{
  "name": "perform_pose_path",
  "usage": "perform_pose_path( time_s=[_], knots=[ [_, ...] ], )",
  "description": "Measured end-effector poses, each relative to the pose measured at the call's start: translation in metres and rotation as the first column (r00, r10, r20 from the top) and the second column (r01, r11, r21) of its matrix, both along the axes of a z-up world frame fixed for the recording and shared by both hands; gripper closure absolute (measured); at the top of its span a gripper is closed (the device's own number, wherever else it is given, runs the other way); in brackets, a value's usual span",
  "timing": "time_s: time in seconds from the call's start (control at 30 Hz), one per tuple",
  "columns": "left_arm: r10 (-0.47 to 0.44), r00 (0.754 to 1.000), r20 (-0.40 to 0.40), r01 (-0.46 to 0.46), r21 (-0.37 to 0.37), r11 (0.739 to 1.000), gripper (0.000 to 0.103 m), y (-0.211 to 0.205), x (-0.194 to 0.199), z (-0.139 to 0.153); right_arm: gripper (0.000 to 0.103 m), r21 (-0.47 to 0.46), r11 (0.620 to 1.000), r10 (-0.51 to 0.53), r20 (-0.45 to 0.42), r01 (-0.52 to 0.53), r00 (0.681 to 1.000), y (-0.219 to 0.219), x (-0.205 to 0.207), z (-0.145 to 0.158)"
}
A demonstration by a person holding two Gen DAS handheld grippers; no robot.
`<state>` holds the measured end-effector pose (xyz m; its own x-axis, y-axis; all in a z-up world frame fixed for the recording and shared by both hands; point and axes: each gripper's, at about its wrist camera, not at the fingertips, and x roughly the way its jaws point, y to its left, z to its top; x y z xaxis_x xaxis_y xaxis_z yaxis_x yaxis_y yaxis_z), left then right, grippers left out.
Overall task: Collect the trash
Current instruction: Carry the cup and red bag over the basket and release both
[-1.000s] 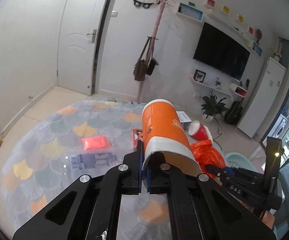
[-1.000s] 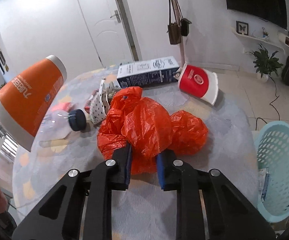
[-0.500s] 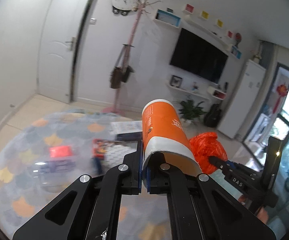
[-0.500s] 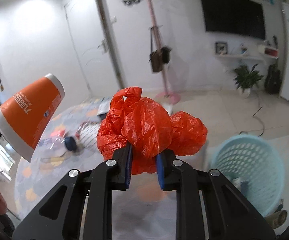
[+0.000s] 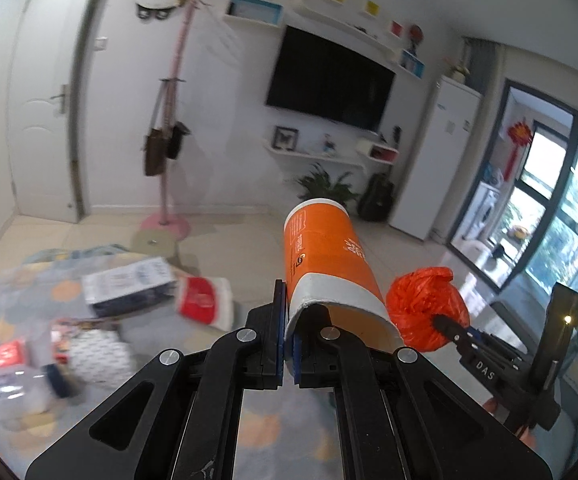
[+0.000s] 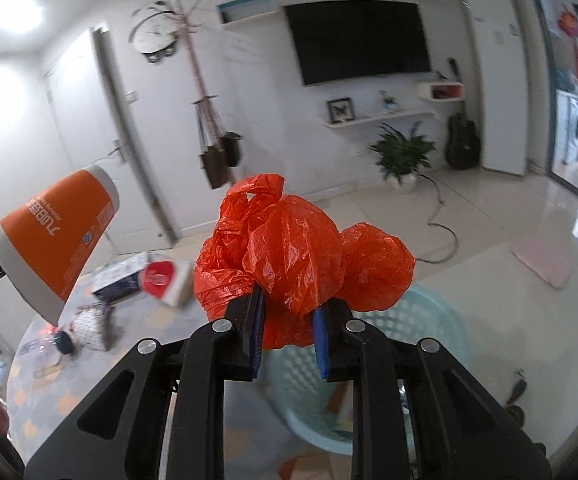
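Note:
My left gripper (image 5: 287, 344) is shut on the rim of an orange and white paper cup (image 5: 325, 264), held up above the table; the cup also shows at the left of the right wrist view (image 6: 55, 240). My right gripper (image 6: 289, 328) is shut on a crumpled orange plastic bag (image 6: 297, 248), held in the air above a light blue laundry-style basket (image 6: 429, 344). The bag shows in the left wrist view (image 5: 425, 308) to the right of the cup.
On the round patterned table (image 5: 17, 300) lie a blue and white carton (image 5: 129, 286), a red and white cup (image 5: 205, 304), a patterned paper cup (image 6: 89, 320), a clear bottle with a dark cap (image 6: 55, 346) and small wrappers. A coat stand (image 5: 169, 140) stands behind.
Both grippers have lifted off the table and swung right with their loads. The orange bag now hangs over the blue basket; the table trash has slid to the left of both views.

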<state>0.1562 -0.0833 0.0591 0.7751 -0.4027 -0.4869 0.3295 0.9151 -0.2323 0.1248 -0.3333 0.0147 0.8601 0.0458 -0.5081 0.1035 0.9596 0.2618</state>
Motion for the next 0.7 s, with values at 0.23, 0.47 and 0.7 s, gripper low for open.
perform_pose_path(
  time_s=[0.23,0.47,0.7],
  knots=[
    [-0.043,0.99,-0.134,0.042,-0.008,0.999,0.102,-0.055,0.036,-0.05,0.085,0.047,0.995,-0.081,-0.145,0.088,0.986,-0.044,0.012,-0.044],
    [-0.078,0.968,-0.237,0.084,0.016,0.996,0.102,-0.092,0.056,-0.096,0.083,0.076,0.988,-0.109,-0.273,0.135,0.956,-0.065,0.028,-0.085],
    [-0.121,0.946,-0.3,0.13,0.011,0.991,0.077,-0.106,0.065,-0.12,0.078,0.11,0.984,-0.103,-0.307,0.143,0.946,-0.076,0.03,-0.103]
  ],
)
